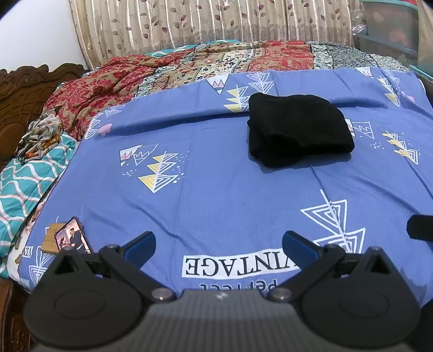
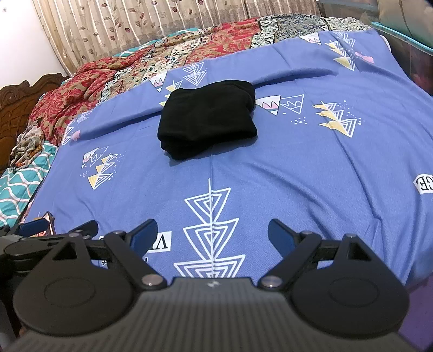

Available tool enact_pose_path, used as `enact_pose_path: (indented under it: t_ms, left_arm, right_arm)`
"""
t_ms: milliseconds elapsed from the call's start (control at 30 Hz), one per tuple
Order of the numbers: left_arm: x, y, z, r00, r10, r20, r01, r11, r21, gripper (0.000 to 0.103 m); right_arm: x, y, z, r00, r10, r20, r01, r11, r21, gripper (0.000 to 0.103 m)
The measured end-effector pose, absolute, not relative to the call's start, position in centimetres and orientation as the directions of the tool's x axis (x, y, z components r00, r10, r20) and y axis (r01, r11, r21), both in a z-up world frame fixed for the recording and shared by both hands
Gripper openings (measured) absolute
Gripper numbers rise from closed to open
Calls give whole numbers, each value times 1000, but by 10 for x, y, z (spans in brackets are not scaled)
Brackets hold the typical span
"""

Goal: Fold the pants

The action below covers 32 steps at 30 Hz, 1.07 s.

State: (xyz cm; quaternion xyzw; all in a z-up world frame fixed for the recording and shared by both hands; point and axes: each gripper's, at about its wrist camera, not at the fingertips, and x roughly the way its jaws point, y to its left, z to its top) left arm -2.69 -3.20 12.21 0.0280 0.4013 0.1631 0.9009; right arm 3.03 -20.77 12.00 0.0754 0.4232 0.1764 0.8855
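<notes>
Black pants (image 1: 299,127) lie folded into a compact bundle on the blue patterned bedsheet (image 1: 216,189), far from both grippers; the right wrist view shows the same pants (image 2: 207,119) at the middle of the sheet (image 2: 297,168). My left gripper (image 1: 218,242) is held low over the near edge of the sheet, jaws wide apart, nothing between them. My right gripper (image 2: 212,232) is likewise open and empty above the near edge. The left gripper's fingers (image 2: 38,226) show at the left border of the right wrist view.
A phone (image 1: 71,235) leans on a small wooden stand at the sheet's near left corner. A red floral blanket (image 1: 162,67) is bunched at the back, with curtains (image 1: 203,21) behind. A carved wooden headboard (image 1: 24,89) and a teal patterned cover (image 1: 24,184) lie left.
</notes>
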Motion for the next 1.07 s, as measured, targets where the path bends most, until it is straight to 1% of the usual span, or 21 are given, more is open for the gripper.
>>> enact_pose_path:
  t_ms: [633,933,1067]
  left_arm:
    - [-26,-36,120,615,311,-725,-260,948,185,103]
    - [-26,-35,120,618,282,-733,-254,955,154,103]
    - [-29,-37,123,641,265,-721,-238,961,141,103]
  right_arm:
    - [30,-208,119,579,377,-722,-247,926,286,90]
    - [25,-203,117,579,376,-723,-246,926,285,90]
    - [24,-203,117,580,378,-722,-251,926,283,90]
